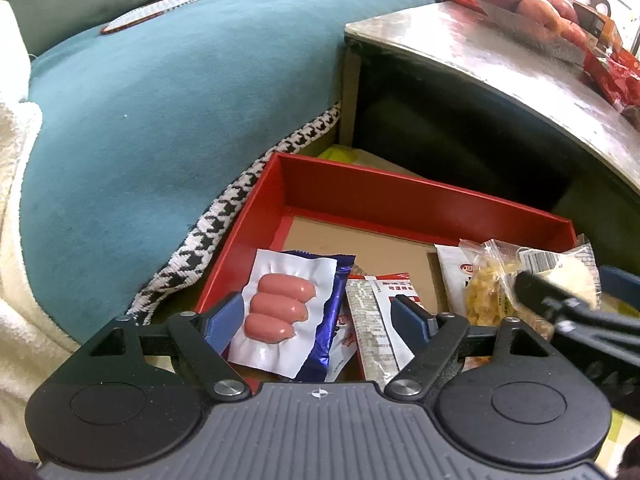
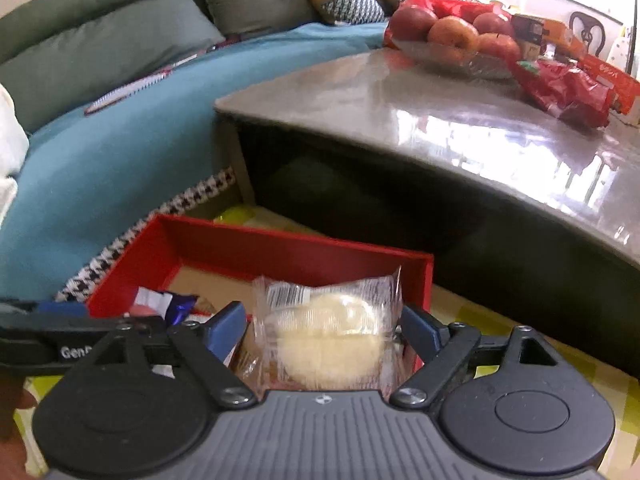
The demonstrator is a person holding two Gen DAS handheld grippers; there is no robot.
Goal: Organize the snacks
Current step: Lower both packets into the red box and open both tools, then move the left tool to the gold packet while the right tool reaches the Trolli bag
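A red box (image 1: 420, 204) is sitting on the floor between a teal-covered sofa (image 1: 140, 128) and a low grey table (image 2: 440, 112), and snacks are lying in its near half. The left gripper (image 1: 318, 316) is hovering over the box's left side with its blue fingers spread wide and nothing pinched; directly below and between them a white sausage pack (image 1: 280, 304) is lying, its long axis running away from the gripper and slightly tilted, overlapping a purple wrapper (image 1: 336, 312). A red-and-white sachet (image 1: 378, 320) is lying just beside, under the right-hand finger. The right gripper (image 2: 320, 326) is hanging over the box's right corner, jaws also spread, framing a clear-wrapped pale round cake (image 2: 332, 340); the pads are not visibly pressing on it, though the wrap's edges are reaching close to both. In the left view a yellow noodle-like snack bag (image 1: 486, 292) is lying next to that cake. The far half of the box is showing bare cardboard floor, giving open room; the red walls and the table edge are bounding the right side closely.
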